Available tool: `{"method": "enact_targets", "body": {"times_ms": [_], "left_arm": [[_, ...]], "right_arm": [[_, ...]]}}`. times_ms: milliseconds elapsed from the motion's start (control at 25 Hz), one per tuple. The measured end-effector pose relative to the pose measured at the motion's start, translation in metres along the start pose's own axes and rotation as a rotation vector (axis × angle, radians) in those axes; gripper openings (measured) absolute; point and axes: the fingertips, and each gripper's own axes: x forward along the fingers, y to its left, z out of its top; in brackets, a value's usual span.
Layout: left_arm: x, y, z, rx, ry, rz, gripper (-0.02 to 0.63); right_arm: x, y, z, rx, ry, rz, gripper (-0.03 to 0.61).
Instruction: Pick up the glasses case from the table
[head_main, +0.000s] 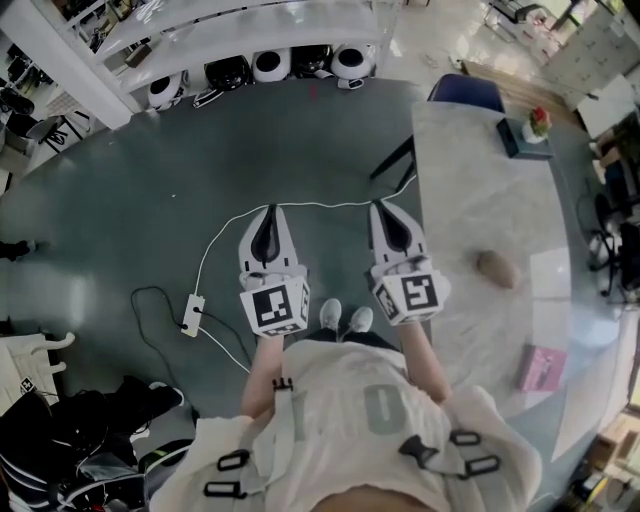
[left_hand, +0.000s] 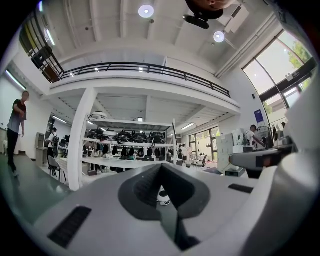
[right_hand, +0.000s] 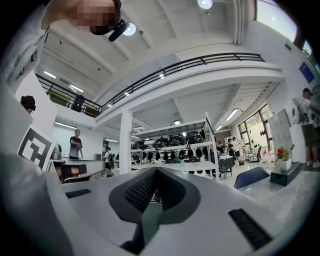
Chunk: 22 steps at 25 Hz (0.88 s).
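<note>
Well, my left hand-held gripper (head_main: 270, 210) and right hand-held gripper (head_main: 386, 207) were both closed, empty.
One brown glasses case (head_main: 497, 268) and one pink box (head_main: 541, 368) lay on the counter (head_main: 470, 170).

The head view is looking steeply down at the floor (head_main: 120, 200) and the right-hand table (head_main: 480, 200). Both gripper views are facing level, sharing the far shelves (left_hand: 125, 146) with it.

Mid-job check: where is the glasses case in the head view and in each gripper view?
Head view: the brown glasses case lies on the marble table, to the right of the right gripper.
Left gripper view: not in it.
Right gripper view: not in it; only the table's far end shows at lower right.
Shared landmark: the white shelving, ahead in all three views.
</note>
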Motion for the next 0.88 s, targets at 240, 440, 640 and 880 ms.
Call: {"method": "enact_targets", "body": {"times_ms": [240, 440, 640, 880], "left_arm": [[0.018, -0.010, -0.005, 0.003, 0.010, -0.040, 0.003], [0.035, -0.068, -0.015, 0.016, 0.014, -0.163, 0.003], [0.054, -0.166, -0.006, 0.022, 0.005, -0.389, 0.003], [0.055, -0.289, -0.006, 0.042, -0.026, -0.622, 0.003]], "right_arm": [[0.008, -0.013, 0.000, 0.005, -0.024, -0.033, 0.002], [-0.027, -0.059, -0.004, 0.013, -0.049, -0.159, 0.002], [-0.101, -0.130, 0.003, -0.002, -0.069, -0.404, 0.002], [-0.208, -0.202, 0.002, -0.007, -0.077, -0.664, 0.002]]}}
